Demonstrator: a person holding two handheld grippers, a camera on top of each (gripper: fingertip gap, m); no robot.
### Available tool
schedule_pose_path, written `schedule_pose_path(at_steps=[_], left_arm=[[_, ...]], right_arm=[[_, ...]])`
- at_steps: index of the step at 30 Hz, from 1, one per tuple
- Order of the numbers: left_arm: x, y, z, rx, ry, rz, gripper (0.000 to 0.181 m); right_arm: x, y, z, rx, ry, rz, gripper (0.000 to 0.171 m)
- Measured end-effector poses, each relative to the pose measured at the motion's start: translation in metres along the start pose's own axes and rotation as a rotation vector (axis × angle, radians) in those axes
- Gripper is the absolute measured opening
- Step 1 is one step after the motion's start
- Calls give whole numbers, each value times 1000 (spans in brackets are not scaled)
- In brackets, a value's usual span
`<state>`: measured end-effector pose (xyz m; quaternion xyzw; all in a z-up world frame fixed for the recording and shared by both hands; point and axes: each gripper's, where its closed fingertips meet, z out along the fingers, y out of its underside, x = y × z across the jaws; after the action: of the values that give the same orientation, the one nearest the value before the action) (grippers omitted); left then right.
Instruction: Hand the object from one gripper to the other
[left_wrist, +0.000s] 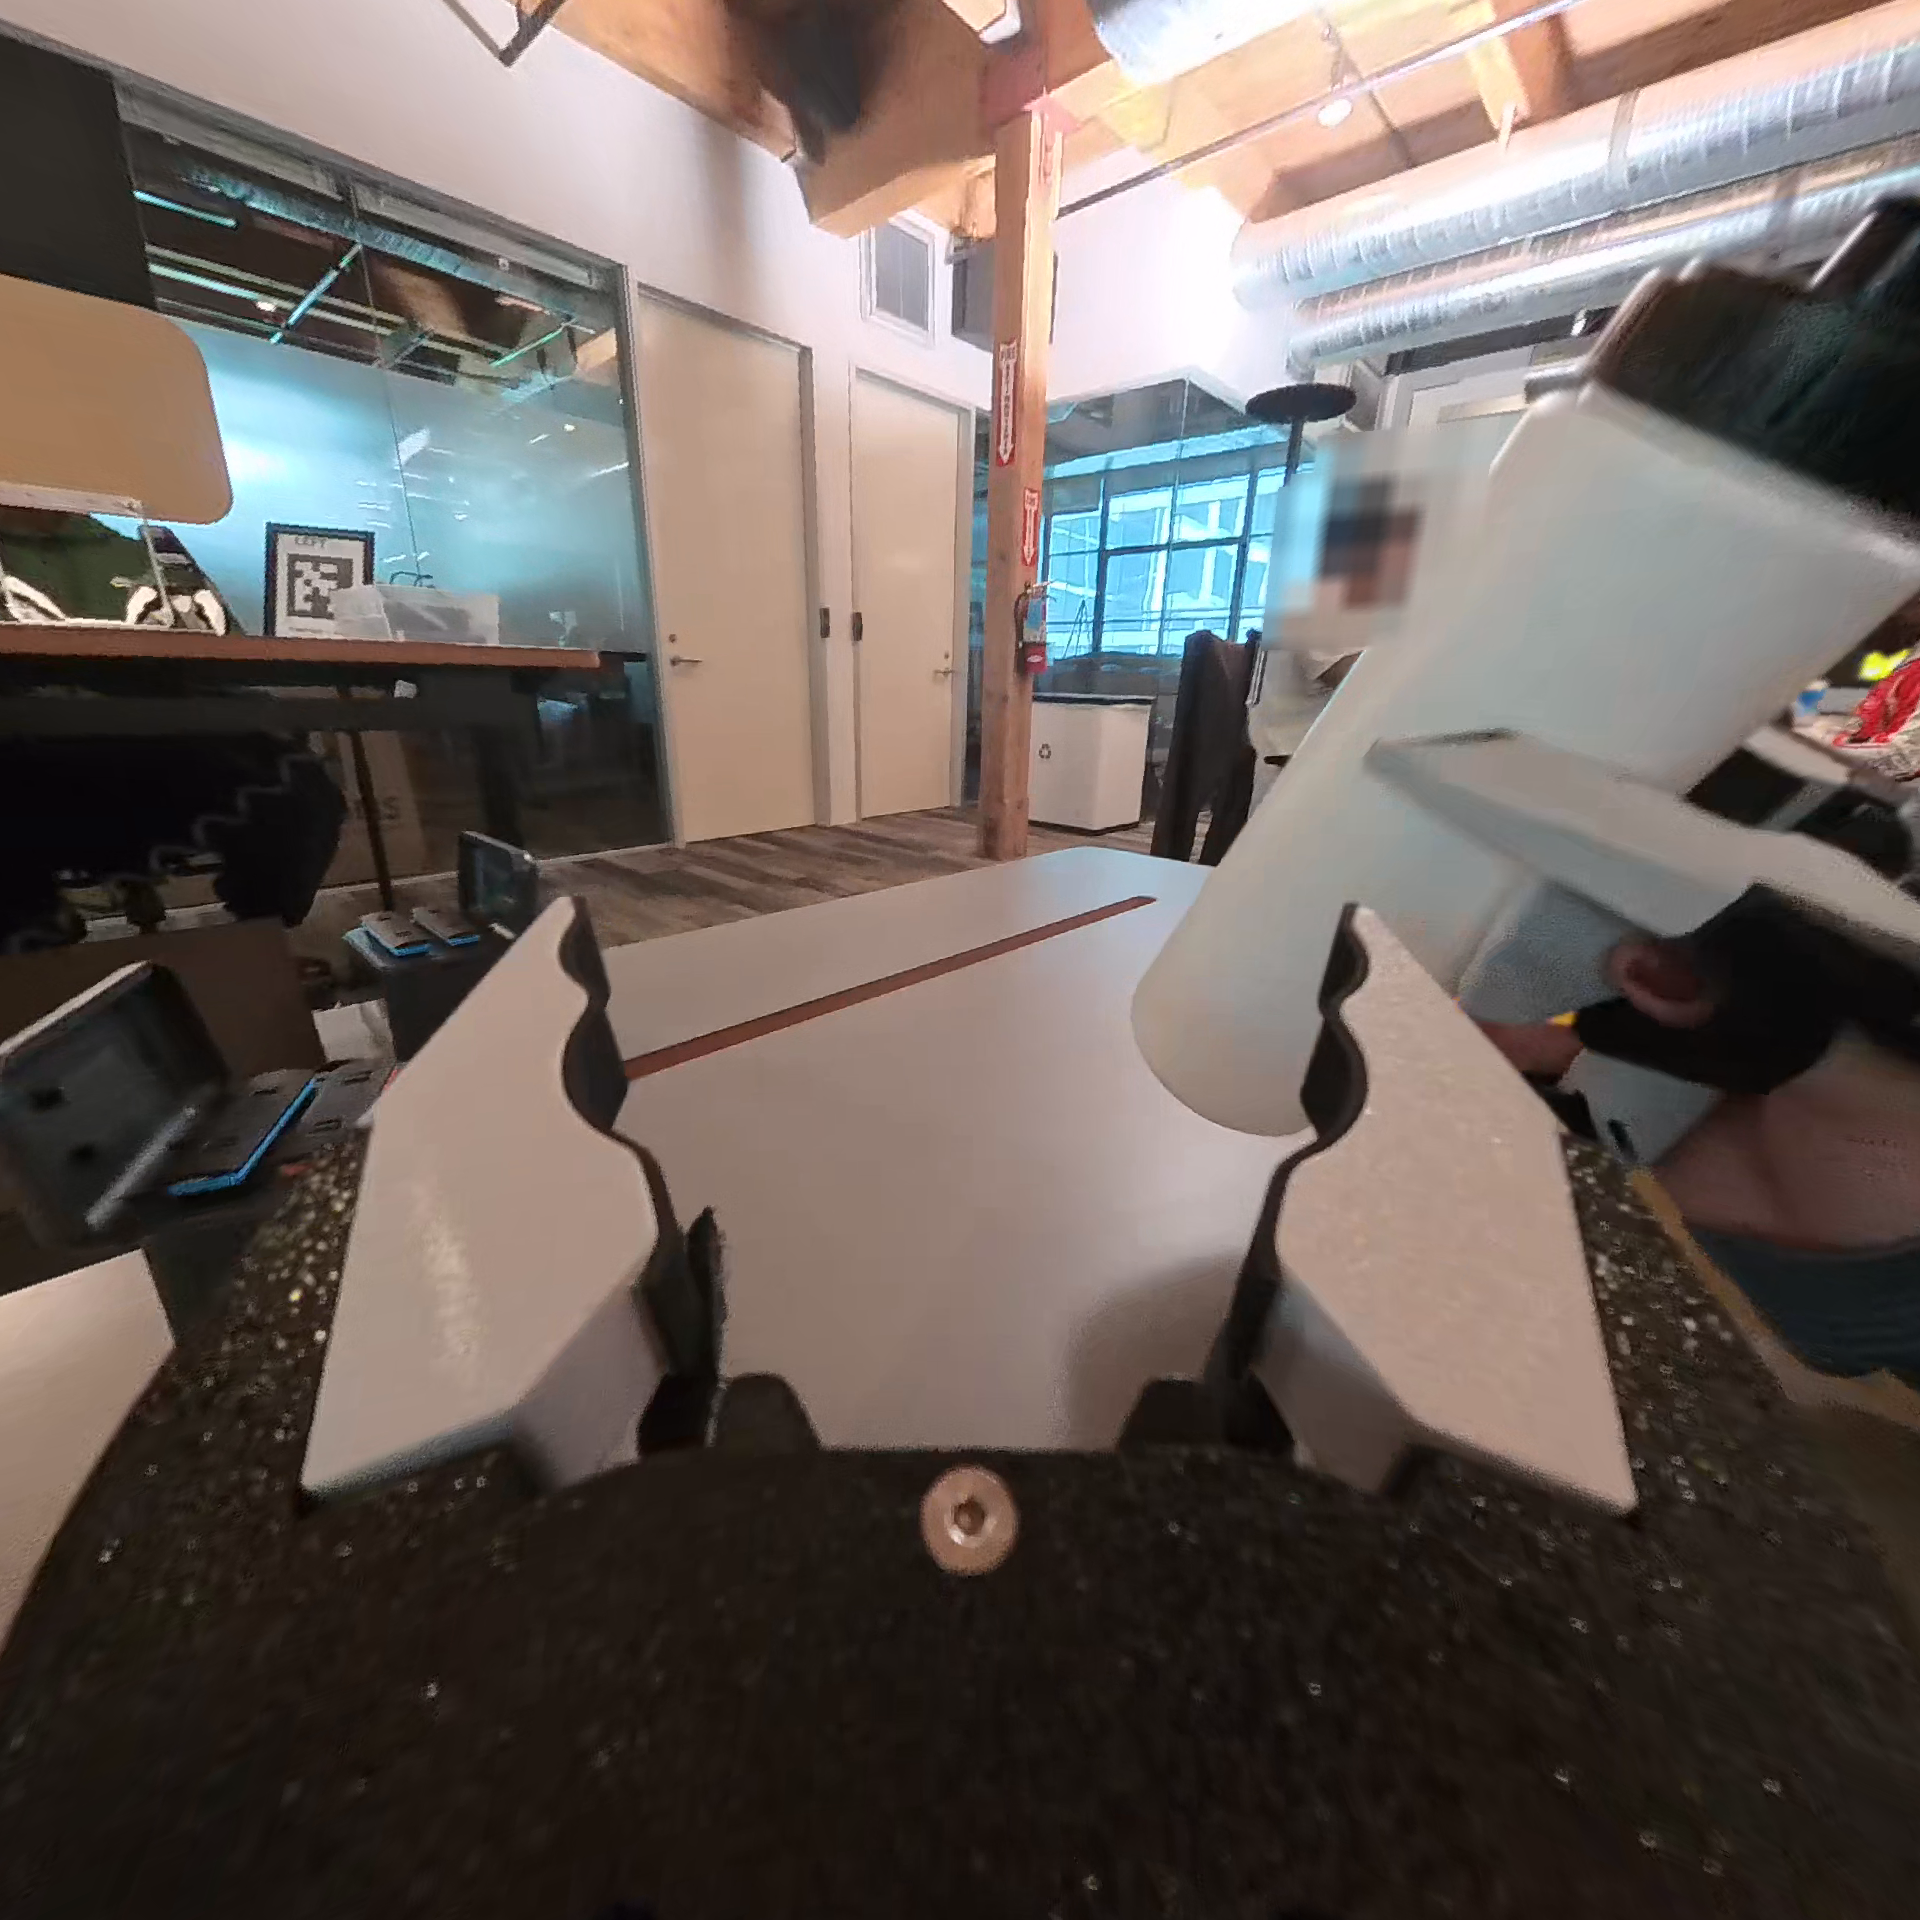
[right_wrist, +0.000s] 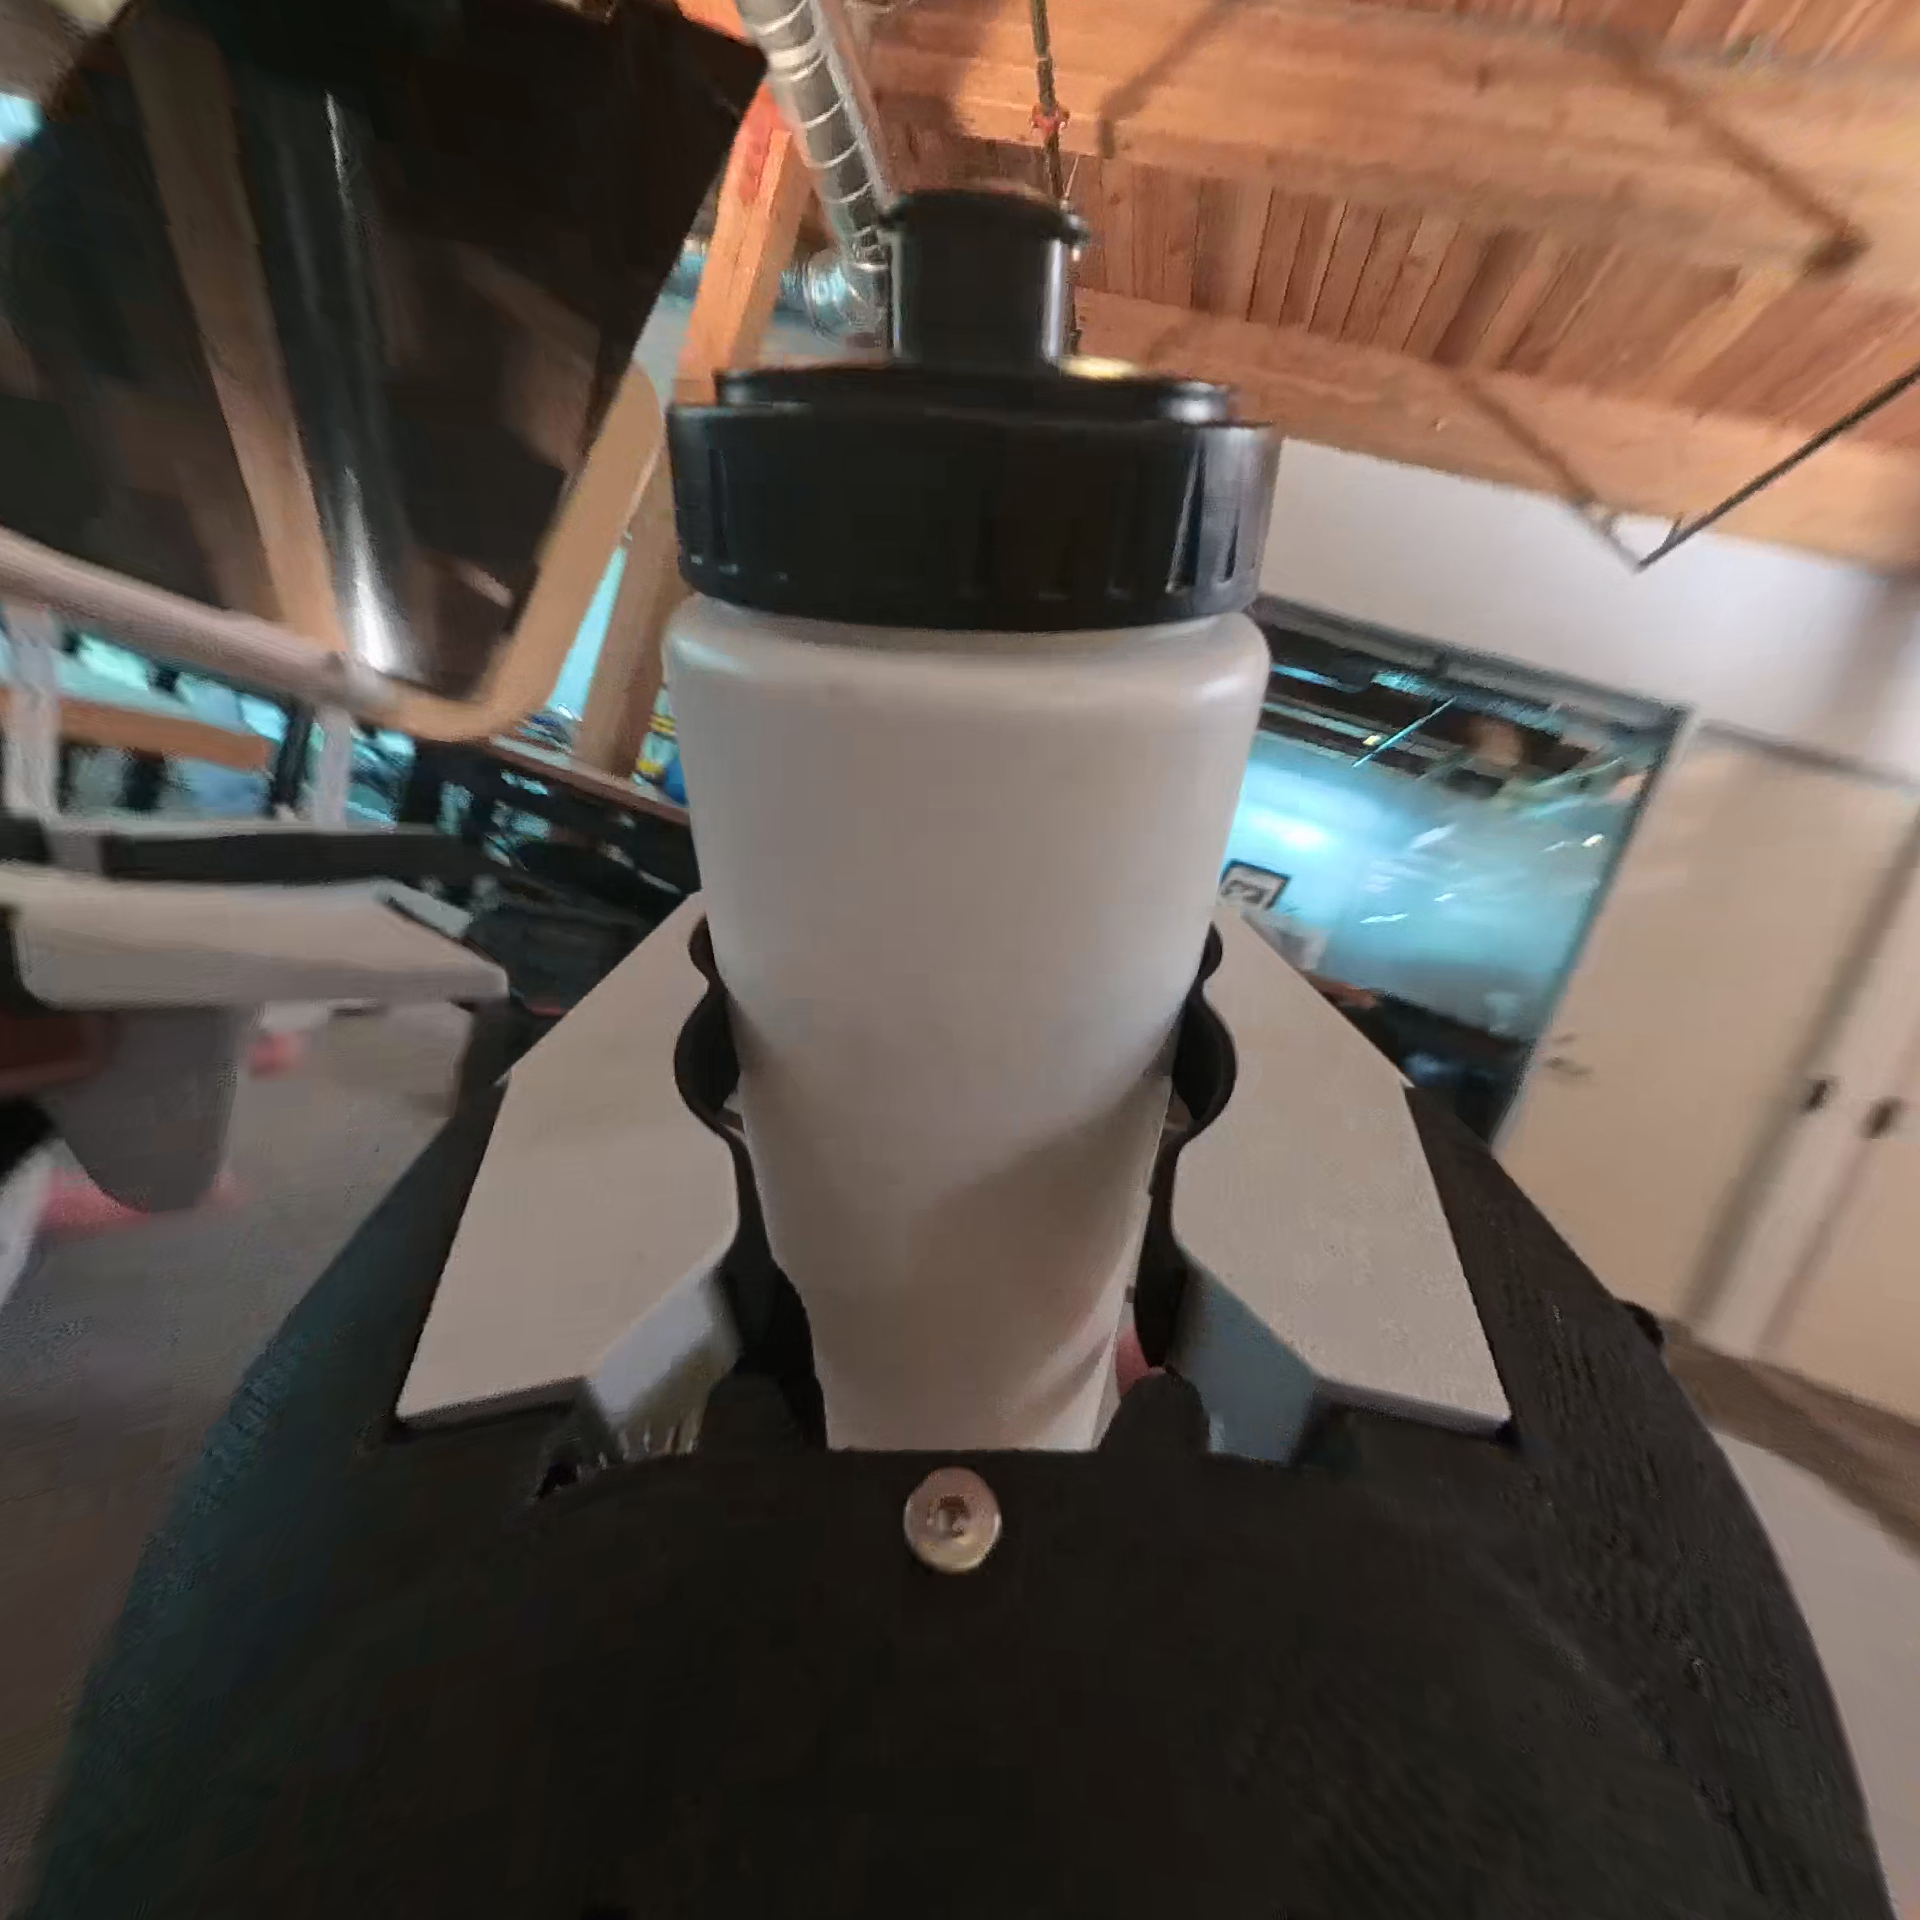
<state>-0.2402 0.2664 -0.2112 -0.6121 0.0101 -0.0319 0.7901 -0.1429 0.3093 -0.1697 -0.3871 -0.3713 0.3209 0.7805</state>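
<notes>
Right hand-held gripper (right_wrist: 951, 1049) clenched around white bottle (right_wrist: 966, 935), black cap (right_wrist: 971, 509) pointing away. Left hand-held gripper (left_wrist: 961, 1029) spread wide, holding nothing, above grey bench (left_wrist: 935, 1174); bottle's base just beside its right finger.

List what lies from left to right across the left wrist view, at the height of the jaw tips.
Dark bracket → left gripper's left finger → grey table → white bottle → right gripper shut on it.
</notes>
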Motion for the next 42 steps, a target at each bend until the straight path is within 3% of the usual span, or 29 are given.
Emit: schedule_pose_path(at_steps=[6, 13, 17, 22, 24, 30, 35, 40, 42], left_arm=[[24, -19, -1, 121, 120, -20, 141], [54, -31, -8, 190, 158, 134, 127], [52, -26, -7, 167, 148, 145, 116], [67, -7, -4, 66, 281, 122, 95], [70, -1, -2, 35, 300, 118, 95], [68, 9, -1, -45, 371, 59, 92], [41, 5, -10, -51, 408, -72, 92], [9, -9, -22, 15, 440, -340, 92], [4, -13, -26, 30, 495, -457, 93]], right_arm=[[-12, 21, 6, -72, 12, -265, 85], [-20, 39, 17, -147, 59, -680, 85], [-46, 40, 18, -116, -4, -911, 85], [-68, 37, 14, -64, -67, -1094, 85], [-72, 38, 13, -56, -80, -1138, 85], [-78, 48, 11, -81, -154, -1115, 85], [-83, 60, 6, -124, -244, -1032, 89], [-73, 54, 2, -123, -238, -847, 97], [-68, 48, 0, -113, -237, -742, 107]])
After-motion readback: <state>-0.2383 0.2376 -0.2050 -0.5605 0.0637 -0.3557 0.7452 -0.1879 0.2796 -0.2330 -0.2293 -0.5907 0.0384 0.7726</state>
